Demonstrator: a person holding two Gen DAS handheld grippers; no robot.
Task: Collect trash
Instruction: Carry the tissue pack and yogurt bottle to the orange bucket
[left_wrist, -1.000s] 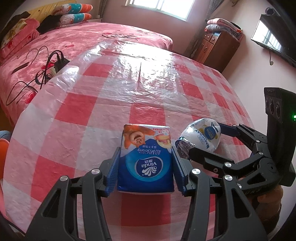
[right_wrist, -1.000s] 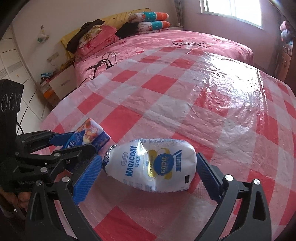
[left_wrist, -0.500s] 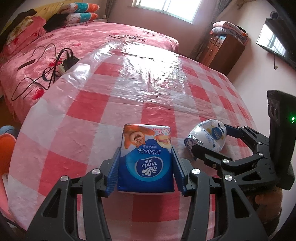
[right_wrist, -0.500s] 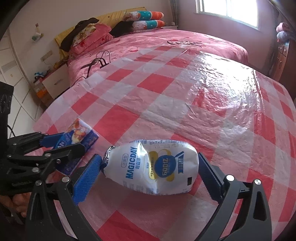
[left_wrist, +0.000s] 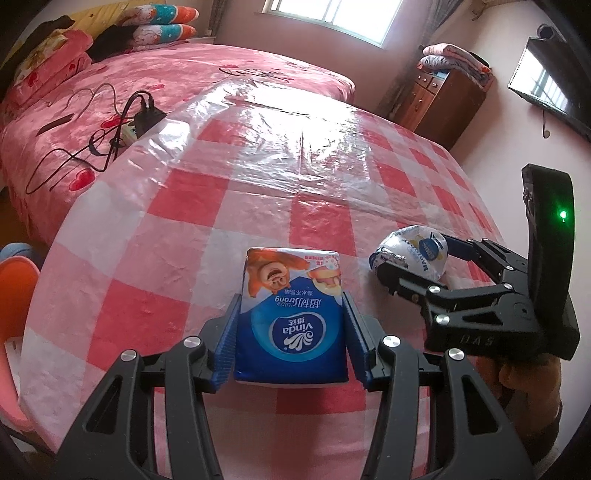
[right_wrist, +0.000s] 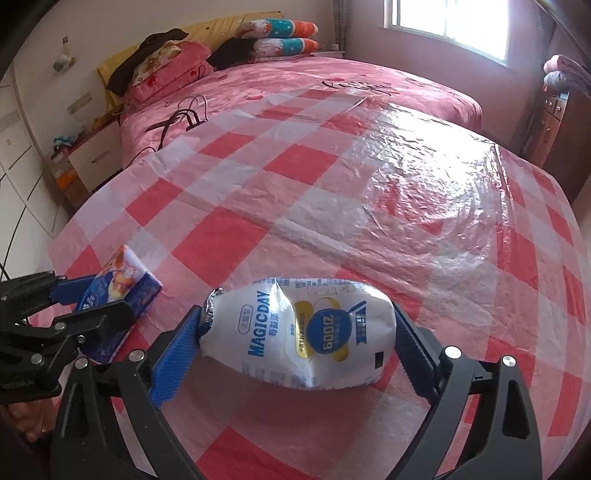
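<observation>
Tissues (left_wrist: 291, 334) "Vinda": left jaws clamped | pouch (right_wrist: 303, 336) "MAGICDAY": right jaws clamped

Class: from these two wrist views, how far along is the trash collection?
Done: both pieces are gripped. In hand: left gripper clamps the tissue pack; right gripper clamps the Magicday pouch, both low over the checked tablecloth. Left: carrying both to a bin, none of which is in view.

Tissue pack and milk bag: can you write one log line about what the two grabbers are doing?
left gripper: shut on tissue pack | right gripper: shut on milk bag | below: checkered tablecloth
</observation>
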